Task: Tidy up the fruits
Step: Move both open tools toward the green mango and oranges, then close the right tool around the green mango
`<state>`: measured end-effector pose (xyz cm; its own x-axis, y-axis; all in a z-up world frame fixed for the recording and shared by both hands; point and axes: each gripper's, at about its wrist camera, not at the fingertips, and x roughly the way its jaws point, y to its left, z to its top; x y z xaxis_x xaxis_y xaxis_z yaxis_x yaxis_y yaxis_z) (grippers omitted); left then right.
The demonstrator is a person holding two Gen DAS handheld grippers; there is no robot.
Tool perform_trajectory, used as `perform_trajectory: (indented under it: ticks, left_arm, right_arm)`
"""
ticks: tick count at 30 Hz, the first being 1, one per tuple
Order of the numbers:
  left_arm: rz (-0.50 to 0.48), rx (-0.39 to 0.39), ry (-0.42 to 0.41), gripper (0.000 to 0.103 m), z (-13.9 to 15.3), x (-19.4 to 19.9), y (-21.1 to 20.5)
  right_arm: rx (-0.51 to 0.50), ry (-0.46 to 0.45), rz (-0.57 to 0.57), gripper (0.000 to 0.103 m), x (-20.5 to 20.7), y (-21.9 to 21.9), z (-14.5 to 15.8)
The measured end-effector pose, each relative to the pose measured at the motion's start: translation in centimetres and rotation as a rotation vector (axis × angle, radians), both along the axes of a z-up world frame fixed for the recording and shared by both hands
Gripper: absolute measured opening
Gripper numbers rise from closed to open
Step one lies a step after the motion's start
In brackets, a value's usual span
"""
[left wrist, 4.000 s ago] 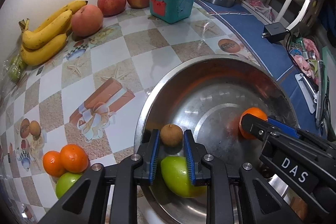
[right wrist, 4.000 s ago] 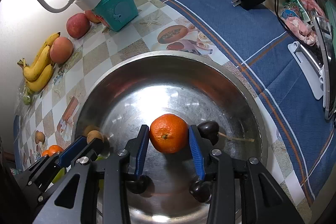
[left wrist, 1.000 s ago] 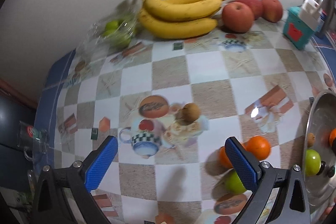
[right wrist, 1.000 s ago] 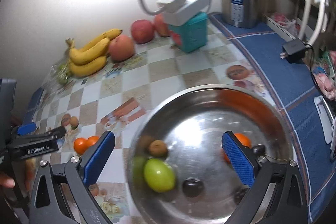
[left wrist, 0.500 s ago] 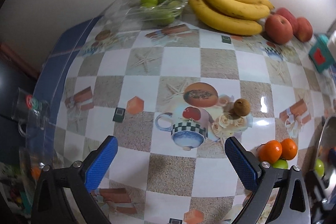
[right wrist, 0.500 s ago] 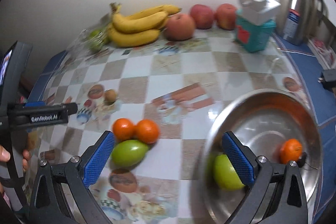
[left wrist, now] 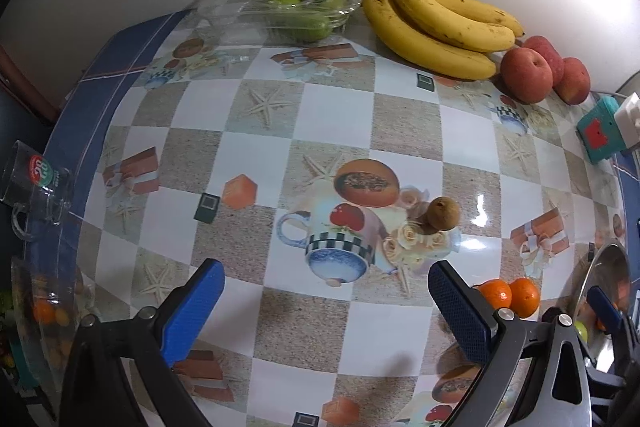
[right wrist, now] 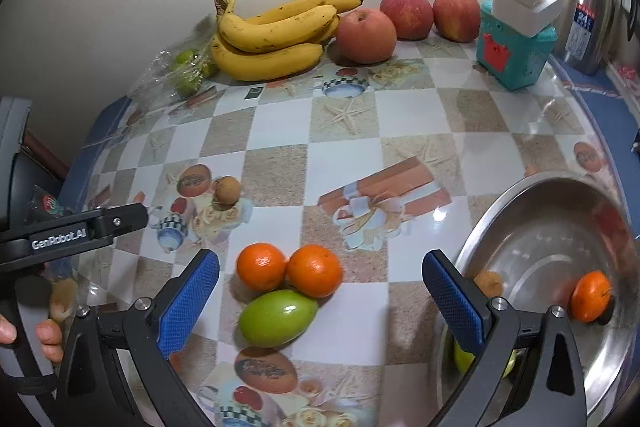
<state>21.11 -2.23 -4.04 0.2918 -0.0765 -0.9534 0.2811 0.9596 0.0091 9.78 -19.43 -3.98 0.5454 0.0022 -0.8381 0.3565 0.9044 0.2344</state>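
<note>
Hovering over the checkered tablecloth [left wrist: 336, 115], both claws spread wide, empty: left gripper [left wrist: 326, 301] faces the small brown fruit [left wrist: 443, 213]; right gripper [right wrist: 320, 293] frames two oranges [right wrist: 288, 269] touching a green fruit [right wrist: 278, 317]. Steel bowl [right wrist: 532, 223] at right holds one orange [right wrist: 590, 295].

black frames | blue textured pads [right wrist: 188, 301] | silver screws | "GenRobot.AI" lettering

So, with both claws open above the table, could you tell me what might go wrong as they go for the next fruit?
1. The two oranges and the green fruit touch, so the right claw closing on one may roll the others.
2. The small brown fruit is round and could slip from the left claw.
3. The bowl sits close beside the right claw and could be knocked.
</note>
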Motion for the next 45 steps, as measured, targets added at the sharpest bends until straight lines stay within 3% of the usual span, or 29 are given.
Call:
perform_trajectory:
  ticks: [6, 13, 25, 28, 45]
  left_arm:
    - [-0.011, -0.022, 0.034, 0.103, -0.7, -0.1, -0.9]
    - [-0.013, -0.035, 0.068, 0.103, -1.3, -0.2, -1.4]
    - [-0.062, 0.03, 0.113, 0.103, -2.9, -0.9, -2.6]
    - [-0.06, 0.034, 0.111, 0.103, -2.9, -0.9, -2.5]
    - [-0.059, 0.029, 0.113, 0.103, -3.0, -0.8, -2.5]
  right_arm:
    - [0.057, 0.004, -0.005, 0.101, 0.4, -0.9, -0.3]
    - [0.052, 0.041, 0.018, 0.101, 0.9, 0.0, -1.1]
    - [0.126, 0.135, 0.039, 0.1, 0.7, 1.6, -3.6]
    - [0.136, 0.15, 0.043, 0.083, 0.8, 2.0, -4.0]
    - [0.075, 0.167, 0.101, 0.072, 1.4, 4.2, -4.3]
